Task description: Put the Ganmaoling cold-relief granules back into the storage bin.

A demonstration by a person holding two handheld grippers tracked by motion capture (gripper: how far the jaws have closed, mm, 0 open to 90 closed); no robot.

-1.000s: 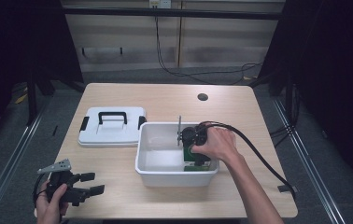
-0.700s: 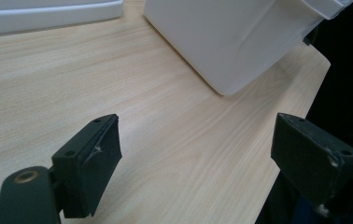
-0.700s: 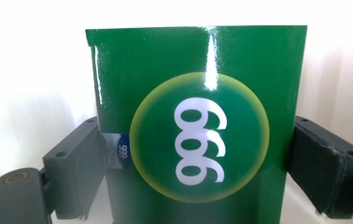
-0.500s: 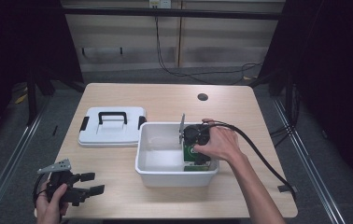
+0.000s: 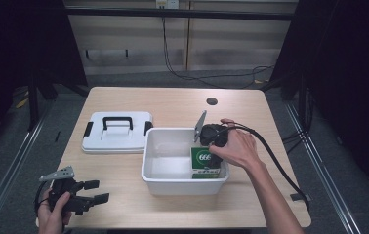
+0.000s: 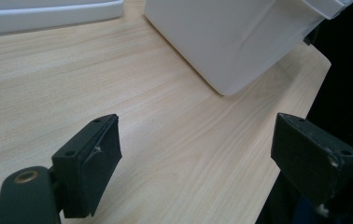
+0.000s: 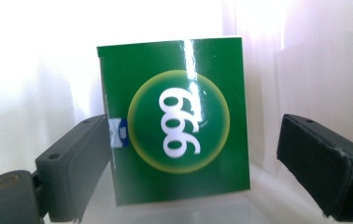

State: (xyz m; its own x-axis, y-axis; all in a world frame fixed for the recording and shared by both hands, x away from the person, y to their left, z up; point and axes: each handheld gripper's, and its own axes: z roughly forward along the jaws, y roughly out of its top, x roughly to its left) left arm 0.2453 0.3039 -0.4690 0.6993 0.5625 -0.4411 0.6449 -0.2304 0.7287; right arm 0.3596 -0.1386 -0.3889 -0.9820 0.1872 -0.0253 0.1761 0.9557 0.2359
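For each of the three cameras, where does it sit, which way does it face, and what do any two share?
High view: above the person's side, facing forward and down on the table; forearms and both hands show.
Left gripper view: rides the left hand-held gripper, low over the table; open jaws.
Right gripper view: rides the right hand-held gripper, inside the white bin; open jaws flank the green box.
Shared: all show the bin.

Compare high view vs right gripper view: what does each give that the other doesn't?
High view alone: the whole table, the white lid with its black handle lying left of the white bin, the left gripper open near the table's front left corner, and the hand on the right gripper.

Right gripper view alone: the right gripper from behind its jaws, which stand apart, with a gap between the box and the right-hand jaw; the left jaw's contact is unclear.

Both: the green box marked 999, inside the bin.
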